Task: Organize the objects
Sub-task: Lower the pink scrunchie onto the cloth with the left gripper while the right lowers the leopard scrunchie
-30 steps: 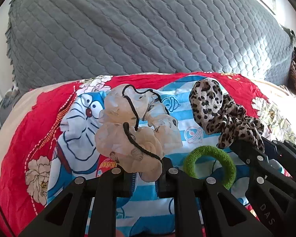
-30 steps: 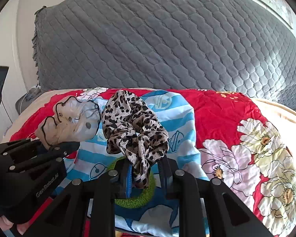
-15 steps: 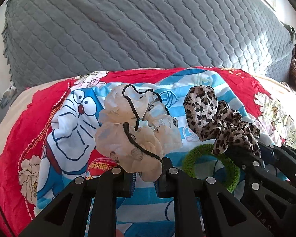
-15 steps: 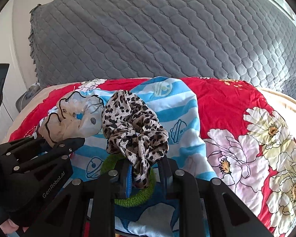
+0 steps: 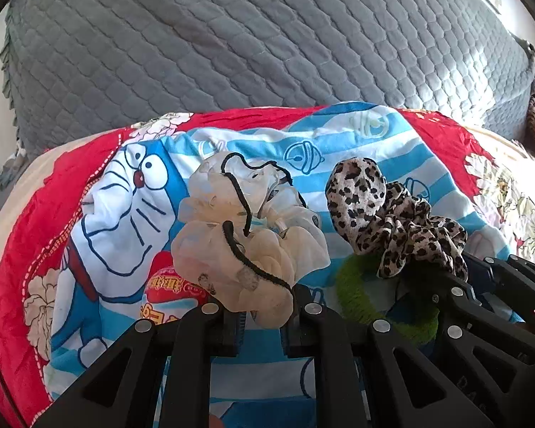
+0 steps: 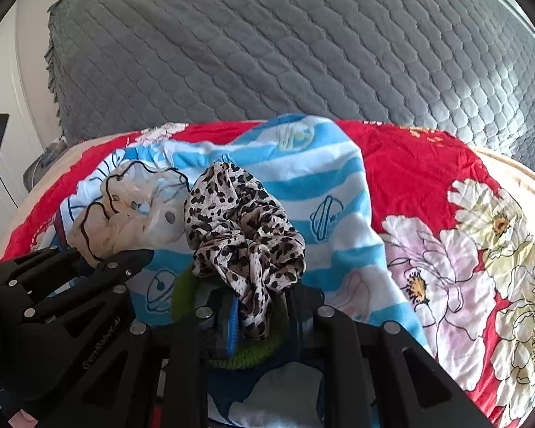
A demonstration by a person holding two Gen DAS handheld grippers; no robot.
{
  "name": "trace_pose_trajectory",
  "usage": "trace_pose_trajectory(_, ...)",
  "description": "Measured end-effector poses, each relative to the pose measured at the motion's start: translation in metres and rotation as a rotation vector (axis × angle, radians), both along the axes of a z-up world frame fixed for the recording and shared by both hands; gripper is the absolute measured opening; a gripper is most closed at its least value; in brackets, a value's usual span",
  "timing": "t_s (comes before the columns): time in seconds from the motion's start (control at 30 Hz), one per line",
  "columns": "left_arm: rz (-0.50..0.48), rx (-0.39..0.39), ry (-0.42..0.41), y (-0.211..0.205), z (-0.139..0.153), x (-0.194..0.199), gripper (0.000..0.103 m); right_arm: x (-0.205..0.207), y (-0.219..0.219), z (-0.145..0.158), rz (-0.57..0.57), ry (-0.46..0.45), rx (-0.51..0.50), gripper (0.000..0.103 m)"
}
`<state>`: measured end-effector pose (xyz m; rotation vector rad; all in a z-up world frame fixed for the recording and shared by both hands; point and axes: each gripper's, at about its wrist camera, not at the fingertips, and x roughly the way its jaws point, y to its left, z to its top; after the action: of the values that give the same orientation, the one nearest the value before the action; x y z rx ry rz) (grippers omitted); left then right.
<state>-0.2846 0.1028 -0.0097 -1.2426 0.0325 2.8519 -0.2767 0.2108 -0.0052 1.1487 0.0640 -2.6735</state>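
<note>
two grippers hang side by side over a cartoon towel (image 5: 125, 221) on the bed. the left gripper (image 5: 262, 315) has its jaws clamped on a sheer cream scrunchie (image 5: 246, 235); the right gripper (image 6: 258, 315) pinches a leopard scrunchie (image 6: 239, 228). a green hair tie (image 5: 353, 292) lies on the towel below the leopard one.

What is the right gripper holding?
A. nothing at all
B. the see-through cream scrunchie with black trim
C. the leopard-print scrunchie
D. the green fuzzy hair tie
C: in the right wrist view the right gripper is shut on the leopard-print scrunchie, while the green hair tie lies on the blue striped cartoon cloth underneath.
</note>
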Motion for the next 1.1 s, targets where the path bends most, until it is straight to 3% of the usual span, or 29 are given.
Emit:
trace_pose_trajectory(0.7,-0.015,0.010,-0.040,0.0032,-0.0103,0.0016,0.019,-0.0003,-0.0019,-0.0056,0.006,-0.033,0.021,0.024)
trace_pose_trajectory(1.1,-0.020,0.011,-0.053,-0.0001,-0.0105,0.0058,0.023,-0.0001,-0.0030,-0.0083,0.018,-0.047,0.039,0.029)
